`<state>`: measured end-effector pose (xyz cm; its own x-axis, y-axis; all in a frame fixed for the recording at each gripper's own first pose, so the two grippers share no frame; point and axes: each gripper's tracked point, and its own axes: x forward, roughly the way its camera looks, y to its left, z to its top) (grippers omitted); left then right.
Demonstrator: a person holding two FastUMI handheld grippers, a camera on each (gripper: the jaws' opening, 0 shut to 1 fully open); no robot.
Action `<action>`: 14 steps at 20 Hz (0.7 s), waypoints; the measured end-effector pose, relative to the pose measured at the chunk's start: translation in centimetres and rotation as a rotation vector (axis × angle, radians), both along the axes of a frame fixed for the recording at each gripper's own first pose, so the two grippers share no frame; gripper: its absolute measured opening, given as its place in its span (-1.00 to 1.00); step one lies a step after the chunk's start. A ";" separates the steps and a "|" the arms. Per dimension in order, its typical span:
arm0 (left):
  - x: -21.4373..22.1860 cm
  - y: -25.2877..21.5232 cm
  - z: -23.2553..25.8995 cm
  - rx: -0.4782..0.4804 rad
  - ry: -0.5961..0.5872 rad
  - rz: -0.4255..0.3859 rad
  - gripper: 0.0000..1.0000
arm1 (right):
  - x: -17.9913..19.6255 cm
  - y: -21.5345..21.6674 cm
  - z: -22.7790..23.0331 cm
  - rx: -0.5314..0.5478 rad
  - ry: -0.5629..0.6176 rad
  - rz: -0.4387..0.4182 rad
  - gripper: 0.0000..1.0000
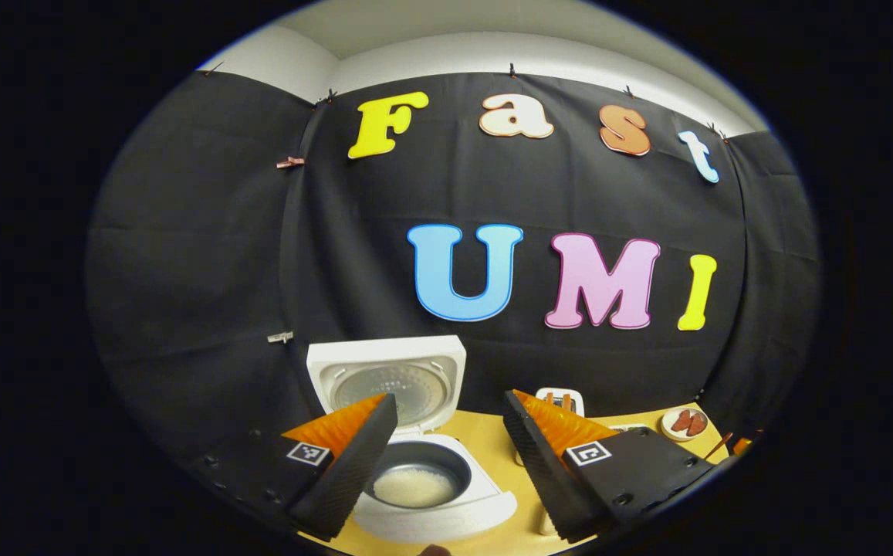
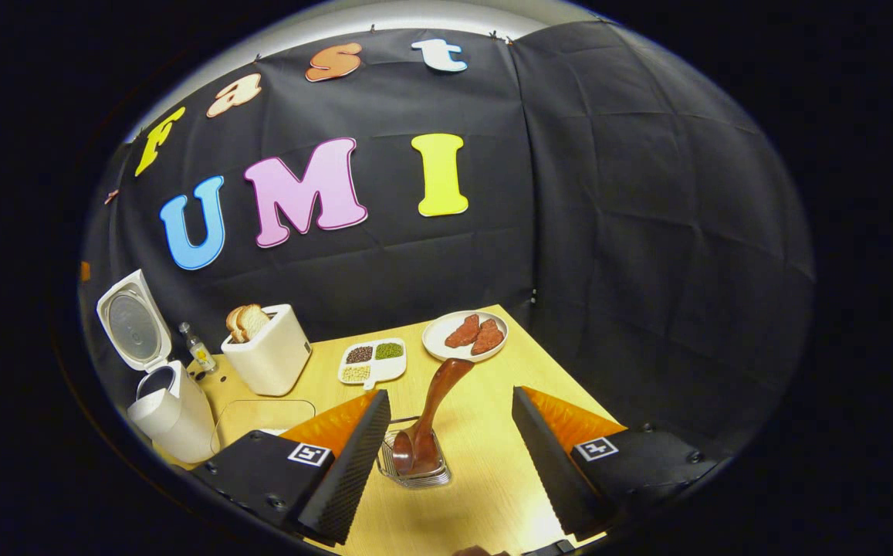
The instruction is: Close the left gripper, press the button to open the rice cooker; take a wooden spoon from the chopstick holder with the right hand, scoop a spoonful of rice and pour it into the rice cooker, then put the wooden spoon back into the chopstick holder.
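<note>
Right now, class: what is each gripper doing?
Left gripper: jaws open, holding nothing, above the rice cooker.
Right gripper: jaws open, holding nothing, around the wooden spoon.

The white rice cooker [image 1: 423, 494] stands with lid raised upright, white rice [image 1: 414, 486] in its pot. The brown wooden spoon [image 2: 432, 417] leans in the clear wire chopstick holder [image 2: 414, 463].
</note>
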<state>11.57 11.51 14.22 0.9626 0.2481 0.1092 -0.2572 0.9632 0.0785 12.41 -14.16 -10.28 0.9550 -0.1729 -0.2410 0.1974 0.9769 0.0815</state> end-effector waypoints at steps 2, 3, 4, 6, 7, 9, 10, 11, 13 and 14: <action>1.3 1.6 2.4 -0.036 -0.012 0.003 0.91 | -0.9 0.0 0.4 -0.006 -0.009 -0.017 0.97; 2.1 2.6 3.5 -0.061 -0.018 0.007 0.91 | -1.2 -0.2 0.6 -0.010 -0.015 -0.027 0.97; 2.9 3.7 4.5 -0.075 -0.021 0.011 0.91 | -1.6 -0.2 0.8 -0.013 -0.019 -0.037 0.97; 4.7 5.8 6.1 -0.080 -0.018 0.025 0.91 | -2.4 -0.3 1.0 -0.013 -0.022 -0.058 0.97; 5.5 7.0 6.5 -0.071 -0.006 0.046 0.90 | -2.8 -0.4 1.1 -0.011 -0.025 -0.069 0.97; 7.1 9.2 7.1 -0.028 0.003 0.077 0.91 | -3.6 -0.5 1.4 -0.017 -0.032 -0.094 0.97; 7.9 10.1 7.4 -0.016 0.007 0.086 0.90 | -4.1 -0.5 1.6 -0.027 -0.035 -0.103 0.97; 9.0 10.6 7.5 -0.026 0.014 0.078 0.90 | -4.6 -0.4 1.8 -0.035 -0.038 -0.113 0.97; 11.2 11.6 7.5 -0.066 0.024 0.057 0.90 | -5.6 -0.3 1.9 -0.050 -0.032 -0.129 0.97; 12.4 12.4 7.3 -0.077 0.032 0.052 0.90 | -6.0 0.0 1.7 -0.058 -0.028 -0.136 0.97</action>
